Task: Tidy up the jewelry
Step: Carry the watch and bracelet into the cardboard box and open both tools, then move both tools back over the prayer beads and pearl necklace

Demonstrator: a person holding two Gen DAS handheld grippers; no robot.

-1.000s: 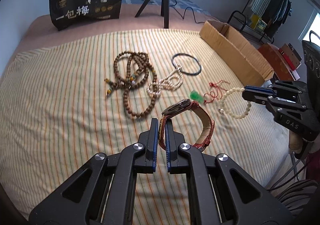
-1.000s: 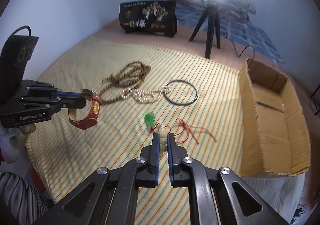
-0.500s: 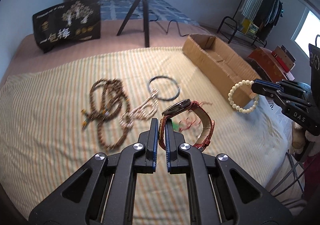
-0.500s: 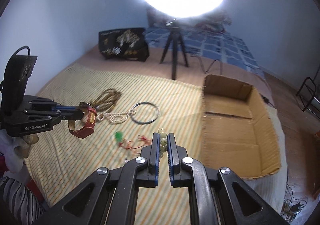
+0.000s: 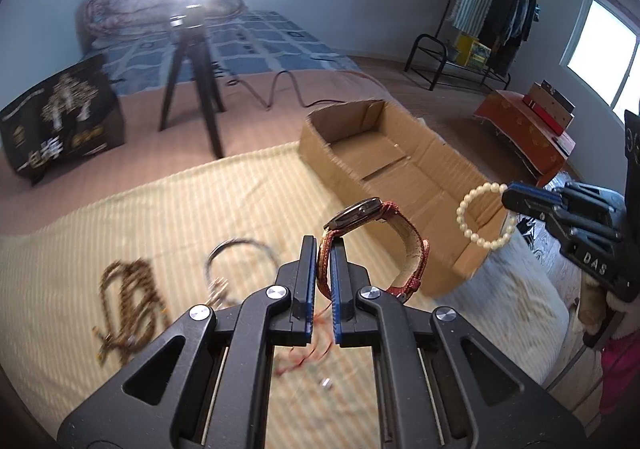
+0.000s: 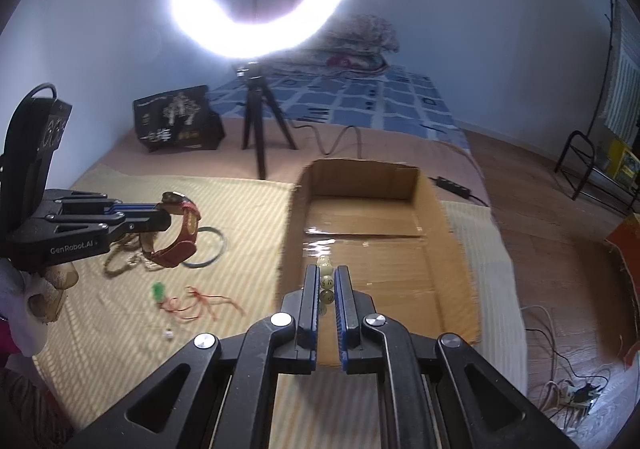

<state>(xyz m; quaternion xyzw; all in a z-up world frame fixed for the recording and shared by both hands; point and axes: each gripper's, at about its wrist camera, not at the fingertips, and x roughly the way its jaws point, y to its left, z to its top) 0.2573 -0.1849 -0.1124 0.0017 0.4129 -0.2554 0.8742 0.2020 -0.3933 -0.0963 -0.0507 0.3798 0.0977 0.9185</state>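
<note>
My left gripper (image 5: 324, 245) is shut on the red strap of a wristwatch (image 5: 376, 233) and holds it in the air left of the open cardboard box (image 5: 404, 169); the gripper (image 6: 166, 215) and watch (image 6: 182, 233) also show in the right wrist view. My right gripper (image 6: 327, 273) is shut on a white bead bracelet (image 6: 325, 277) above the near part of the box (image 6: 360, 245); in the left wrist view the gripper (image 5: 508, 195) and bracelet (image 5: 480, 215) hang over the box's near corner.
On the striped cloth (image 6: 120, 309) lie a brown bead necklace (image 5: 132, 301), a dark bangle (image 6: 208, 247), a pearl strand (image 6: 132, 263), a green pendant on red cord (image 6: 184, 299). A ring light tripod (image 6: 260, 125) and black bag (image 6: 178, 123) stand behind.
Both grippers have lifted and swung right toward the box with their pieces. The bead bracelet is now over the box and the watch is close beside it.
</note>
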